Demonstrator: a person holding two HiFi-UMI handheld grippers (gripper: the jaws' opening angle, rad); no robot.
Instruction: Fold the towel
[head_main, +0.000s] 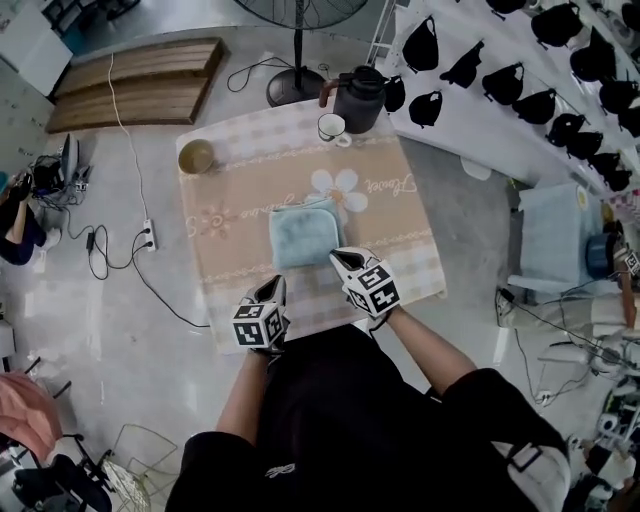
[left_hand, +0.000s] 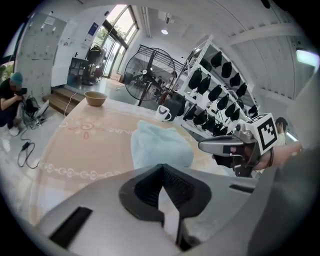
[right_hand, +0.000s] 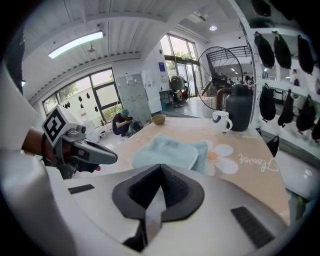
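Table (head_main: 240, 200) at frame centre, folded towel (head_main: 305, 232) on it; just below, left gripper (head_main: 274, 288) and right gripper (head_main: 343, 260), both closed, holding nothing.

Table (head_main: 230, 250): folded towel (head_main: 305, 232), bowl (head_main: 196, 156), mug (head_main: 332, 127), dark jug (head_main: 360, 98), perhaps kettle.
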